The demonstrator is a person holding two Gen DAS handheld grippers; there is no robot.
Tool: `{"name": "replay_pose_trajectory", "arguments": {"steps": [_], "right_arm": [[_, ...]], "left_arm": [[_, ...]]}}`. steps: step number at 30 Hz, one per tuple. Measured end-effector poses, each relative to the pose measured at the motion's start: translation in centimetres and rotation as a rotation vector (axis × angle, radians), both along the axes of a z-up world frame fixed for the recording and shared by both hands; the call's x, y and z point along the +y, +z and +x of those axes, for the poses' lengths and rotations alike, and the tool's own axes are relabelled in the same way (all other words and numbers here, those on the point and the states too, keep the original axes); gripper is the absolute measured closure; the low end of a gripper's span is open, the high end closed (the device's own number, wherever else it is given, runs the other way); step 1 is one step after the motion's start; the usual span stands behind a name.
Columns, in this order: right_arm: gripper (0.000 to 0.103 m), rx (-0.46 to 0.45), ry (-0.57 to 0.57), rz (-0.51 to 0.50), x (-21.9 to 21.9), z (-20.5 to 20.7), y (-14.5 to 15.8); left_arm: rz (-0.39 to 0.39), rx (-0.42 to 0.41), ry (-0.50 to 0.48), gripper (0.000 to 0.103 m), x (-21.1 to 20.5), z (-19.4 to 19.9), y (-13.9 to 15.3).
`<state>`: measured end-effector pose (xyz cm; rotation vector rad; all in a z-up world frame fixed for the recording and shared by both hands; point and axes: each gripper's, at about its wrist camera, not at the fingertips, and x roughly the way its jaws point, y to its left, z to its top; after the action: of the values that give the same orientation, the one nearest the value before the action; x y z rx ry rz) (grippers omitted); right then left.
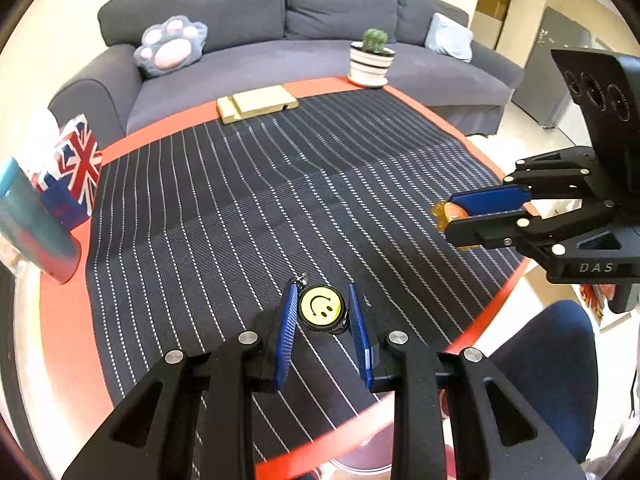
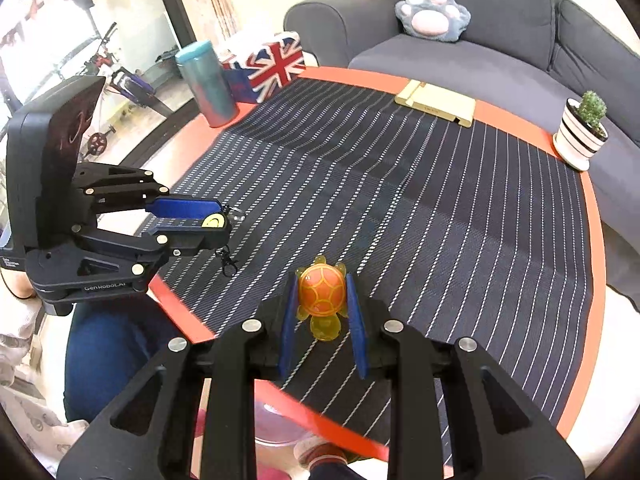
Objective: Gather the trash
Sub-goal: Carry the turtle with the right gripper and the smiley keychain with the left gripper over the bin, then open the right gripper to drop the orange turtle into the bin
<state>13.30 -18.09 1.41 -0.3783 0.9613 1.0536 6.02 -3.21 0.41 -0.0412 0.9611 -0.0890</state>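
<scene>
Above the striped cloth (image 1: 240, 200), the left gripper (image 1: 322, 308) grasps a smiley keychain (image 1: 321, 306); the right gripper (image 2: 322, 296) clamps a toy turtle (image 2: 321, 292).

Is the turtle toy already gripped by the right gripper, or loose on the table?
Gripped. The right gripper pads press both sides of the orange turtle toy; the left wrist view shows it clamped.

"DAS" on right gripper (image 1: 452, 216) base; "GenRobot.AI" on left gripper (image 2: 218, 220) base.
</scene>
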Motion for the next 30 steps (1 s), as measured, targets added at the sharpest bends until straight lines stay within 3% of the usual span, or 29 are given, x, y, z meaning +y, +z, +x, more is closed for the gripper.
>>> {"name": "replay_pose_trajectory", "arguments": {"steps": [10,18,30], "right_arm": [[0.079,-0.043,0.021,0.036,-2.1,-5.4,1.9],[0.079,-0.052,0.039,0.064,-3.9,-9.4,2.7],[0.079,0.017,0.073,0.026,-4.9,-13.6,-0.4]], "left_arm": [[-0.010,-0.070,-0.056,0.077,-2.1,-4.7,2.7],[-0.026,-0.097,-0.076,0.077,-3.2,-7.8,3.1],[-0.075,-0.088,-0.084,0.077,-4.0,-11.5,1.8]]}}
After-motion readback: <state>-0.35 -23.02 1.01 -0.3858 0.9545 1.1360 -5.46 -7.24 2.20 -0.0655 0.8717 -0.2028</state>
